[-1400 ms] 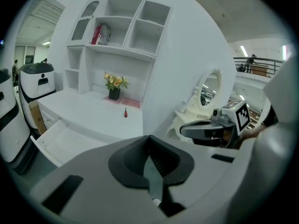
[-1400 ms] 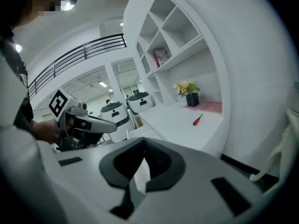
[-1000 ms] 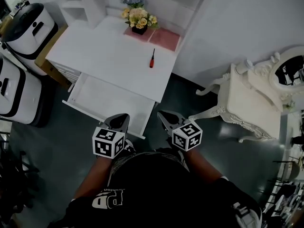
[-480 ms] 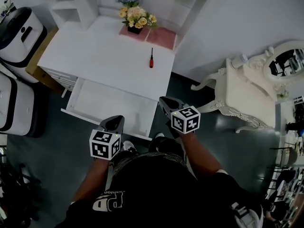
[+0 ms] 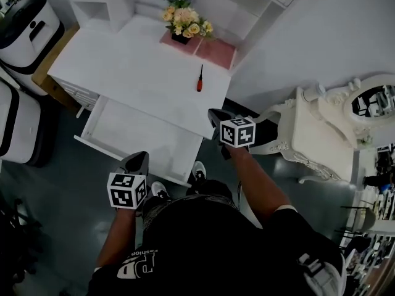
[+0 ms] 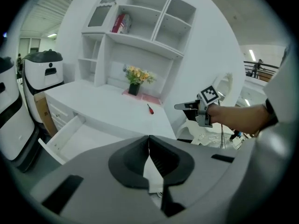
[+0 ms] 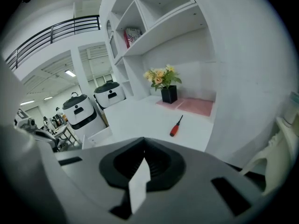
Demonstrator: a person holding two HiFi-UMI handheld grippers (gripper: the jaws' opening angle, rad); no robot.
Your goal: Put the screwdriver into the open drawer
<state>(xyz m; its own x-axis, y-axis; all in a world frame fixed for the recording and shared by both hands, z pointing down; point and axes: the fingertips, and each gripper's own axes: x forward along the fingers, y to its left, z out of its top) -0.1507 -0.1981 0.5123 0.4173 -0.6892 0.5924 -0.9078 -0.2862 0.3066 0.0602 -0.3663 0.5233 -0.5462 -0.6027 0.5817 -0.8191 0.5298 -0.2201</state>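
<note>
So, right tool [image 5: 214, 113] clenched on nothing, left tool [image 5: 137, 160] likewise. Screwdriver [image 5: 199, 79] lies on the table [image 5: 123, 60], well apart from both. Spread jaws early, probably take the red handle crosswise; drawer [image 5: 139, 134] stands pulled out below.

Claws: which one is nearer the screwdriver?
The right claw, up by the desk corner below the screwdriver; the left claw sits farther back, at the drawer front.

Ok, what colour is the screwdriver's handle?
Red; the screwdriver has a dark shaft. The right gripper view shows it best.
</note>
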